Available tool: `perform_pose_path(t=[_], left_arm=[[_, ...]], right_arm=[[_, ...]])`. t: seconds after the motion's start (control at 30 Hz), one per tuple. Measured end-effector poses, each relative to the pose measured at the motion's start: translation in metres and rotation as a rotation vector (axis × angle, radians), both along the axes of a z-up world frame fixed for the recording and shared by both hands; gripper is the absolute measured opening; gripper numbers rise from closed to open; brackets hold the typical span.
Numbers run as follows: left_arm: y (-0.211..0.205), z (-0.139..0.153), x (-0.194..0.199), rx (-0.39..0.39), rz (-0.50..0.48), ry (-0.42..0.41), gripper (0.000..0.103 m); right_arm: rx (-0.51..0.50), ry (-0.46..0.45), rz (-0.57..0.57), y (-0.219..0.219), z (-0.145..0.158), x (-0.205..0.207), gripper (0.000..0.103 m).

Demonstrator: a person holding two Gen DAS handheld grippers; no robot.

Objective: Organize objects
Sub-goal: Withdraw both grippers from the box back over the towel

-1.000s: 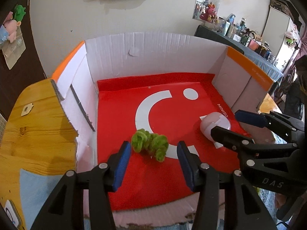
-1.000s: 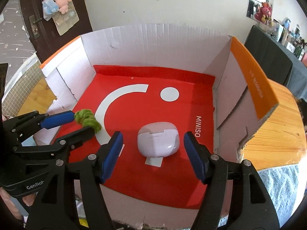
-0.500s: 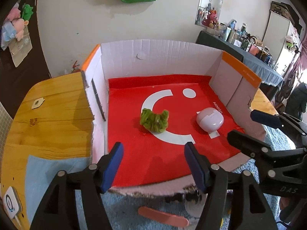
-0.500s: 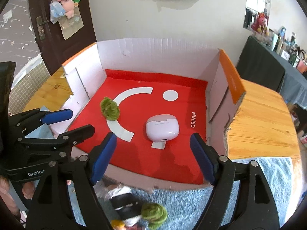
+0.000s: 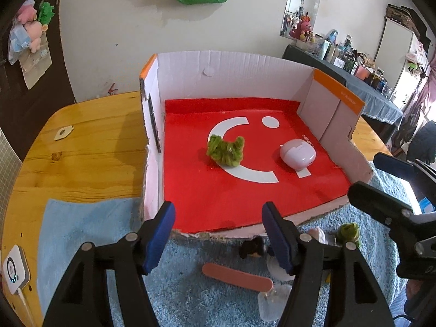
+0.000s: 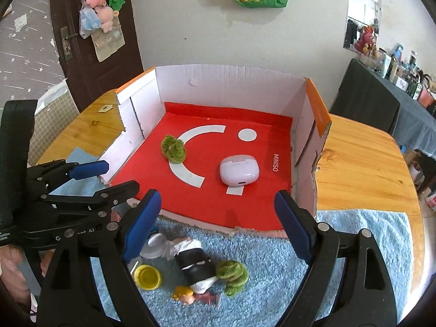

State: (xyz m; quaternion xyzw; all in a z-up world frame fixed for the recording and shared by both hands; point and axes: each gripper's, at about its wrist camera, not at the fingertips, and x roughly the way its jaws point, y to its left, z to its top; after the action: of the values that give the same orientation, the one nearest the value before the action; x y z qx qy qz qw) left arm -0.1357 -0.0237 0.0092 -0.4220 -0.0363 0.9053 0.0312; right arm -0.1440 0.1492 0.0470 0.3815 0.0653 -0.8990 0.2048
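An open cardboard box (image 5: 231,68) (image 6: 229,79) with a red floor holds a green fuzzy scrunchie (image 5: 224,151) (image 6: 173,149) and a pale pink earbud case (image 5: 297,154) (image 6: 239,169). My left gripper (image 5: 218,238) is open and empty, in front of the box over the blue towel (image 5: 81,223). My right gripper (image 6: 218,227) is open and empty, also in front of the box. On the towel lie a pink nail file (image 5: 237,276), a small doll (image 6: 194,272), a second green scrunchie (image 6: 231,272) and a yellow lid (image 6: 148,276).
The box and towel sit on a wooden table (image 5: 81,141) (image 6: 365,169). A white device (image 5: 13,269) lies at the table's left edge. A dark cluttered table (image 6: 387,87) stands at the back right.
Both grippers have pulled back out of the box toward the near side. The scrunchie and earbud case stay inside, and the items on the towel have come into view.
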Motion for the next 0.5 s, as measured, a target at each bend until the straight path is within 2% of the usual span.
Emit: perform_pose_path(t=[0.07, 0.23, 0.5], left_arm=[[0.000, 0.000, 0.002, -0.006, 0.000, 0.005, 0.070], [0.002, 0.006, 0.013, -0.004, -0.006, 0.027, 0.081], [0.006, 0.006, 0.025, -0.023, -0.009, 0.030, 0.081]], right_arm=[[0.000, -0.001, -0.001, 0.001, -0.001, 0.003, 0.086], [-0.008, -0.005, -0.004, 0.003, -0.005, 0.009, 0.091], [-0.016, 0.001, -0.007, 0.006, -0.006, 0.021, 0.092]])
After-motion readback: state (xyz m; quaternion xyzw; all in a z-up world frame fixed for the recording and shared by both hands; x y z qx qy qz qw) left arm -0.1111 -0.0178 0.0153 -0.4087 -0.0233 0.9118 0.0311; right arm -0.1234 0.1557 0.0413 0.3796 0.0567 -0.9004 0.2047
